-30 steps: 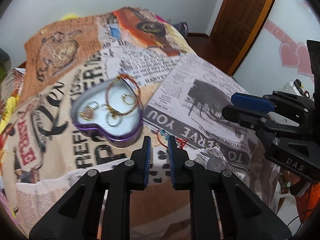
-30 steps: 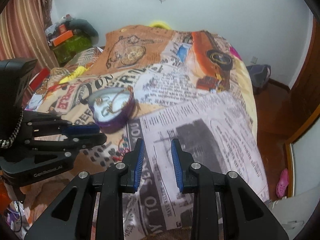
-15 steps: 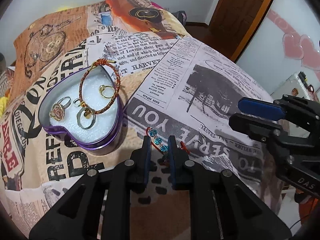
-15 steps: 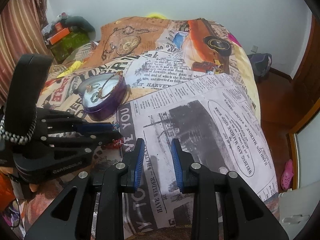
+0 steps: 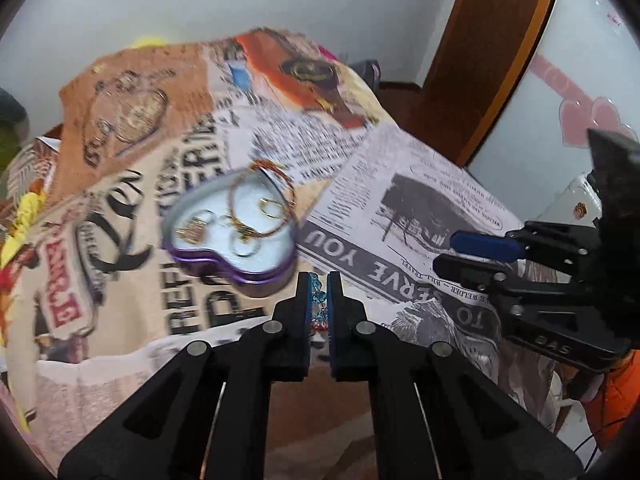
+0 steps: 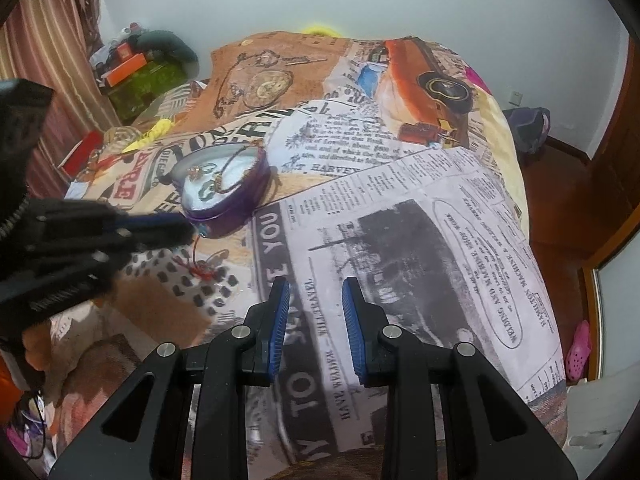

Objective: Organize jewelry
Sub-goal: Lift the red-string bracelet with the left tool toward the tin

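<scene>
A red-corded bracelet [image 5: 318,300] with blue beads is pinched between the closed fingers of the left gripper [image 5: 318,280], just near of a purple heart-shaped tin [image 5: 236,236] where rings and a bangle are held. The right gripper [image 6: 316,300] is held empty, fingers apart, over a newsprint-patterned bed [image 6: 400,208] in a white-walled room.

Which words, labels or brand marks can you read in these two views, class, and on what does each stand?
"YOU": upside down on the newspaper-print bedspread, right wrist view.
"TO": same black banner, lower down.
"T. HARVEY": headline beside the purple heart-shaped tin.
"WELDING AND MACHINE SHOP WORK": oval on the grey page.
"ERVE YOU": banner, left wrist view.
"DAS": upside down on the right tongs.
Small columns: too blurred to read.
</scene>
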The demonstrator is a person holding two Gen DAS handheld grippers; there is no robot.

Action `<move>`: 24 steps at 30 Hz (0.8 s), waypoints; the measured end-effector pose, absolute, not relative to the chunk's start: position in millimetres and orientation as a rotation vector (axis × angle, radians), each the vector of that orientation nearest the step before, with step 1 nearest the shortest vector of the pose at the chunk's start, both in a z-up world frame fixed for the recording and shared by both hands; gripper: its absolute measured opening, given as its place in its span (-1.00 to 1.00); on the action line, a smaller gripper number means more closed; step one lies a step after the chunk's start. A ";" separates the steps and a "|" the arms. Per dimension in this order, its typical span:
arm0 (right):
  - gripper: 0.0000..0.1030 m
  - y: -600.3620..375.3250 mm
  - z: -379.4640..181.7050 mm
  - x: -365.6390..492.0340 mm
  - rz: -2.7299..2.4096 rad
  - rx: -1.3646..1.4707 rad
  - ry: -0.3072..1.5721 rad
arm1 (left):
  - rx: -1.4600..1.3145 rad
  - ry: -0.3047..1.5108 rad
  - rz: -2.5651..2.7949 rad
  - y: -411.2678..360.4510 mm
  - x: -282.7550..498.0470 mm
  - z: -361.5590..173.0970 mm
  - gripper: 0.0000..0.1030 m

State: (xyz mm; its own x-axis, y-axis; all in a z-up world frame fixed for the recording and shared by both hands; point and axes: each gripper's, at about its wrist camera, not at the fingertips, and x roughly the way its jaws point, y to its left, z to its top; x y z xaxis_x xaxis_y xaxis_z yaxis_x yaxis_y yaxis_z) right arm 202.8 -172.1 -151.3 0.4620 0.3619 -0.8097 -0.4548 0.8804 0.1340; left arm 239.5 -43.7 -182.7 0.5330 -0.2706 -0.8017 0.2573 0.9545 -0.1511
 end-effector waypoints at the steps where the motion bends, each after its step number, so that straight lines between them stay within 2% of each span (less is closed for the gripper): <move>1: -0.52 -168.7 -150.9 202.1 0.509 -0.110 0.967 | -0.022 0.949 -0.314 -38.1 235.9 -178.1 -0.90; 7: -0.52 -147.3 -151.6 198.2 0.544 -0.137 0.973 | -0.065 0.935 -0.304 -13.0 222.4 -173.1 -0.90; 24: -0.52 -82.0 -160.7 193.2 0.653 -0.179 1.020 | -0.107 1.016 -0.266 26.9 199.1 -217.0 -0.90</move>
State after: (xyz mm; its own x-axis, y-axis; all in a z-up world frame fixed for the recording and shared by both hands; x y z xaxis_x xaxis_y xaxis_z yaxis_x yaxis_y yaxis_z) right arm 193.2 -82.0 -160.7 0.3542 0.4214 -0.8348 -0.5818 0.7982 0.1560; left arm 199.1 26.9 -217.0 0.4981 -0.2685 -0.8245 0.1698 0.9626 -0.2109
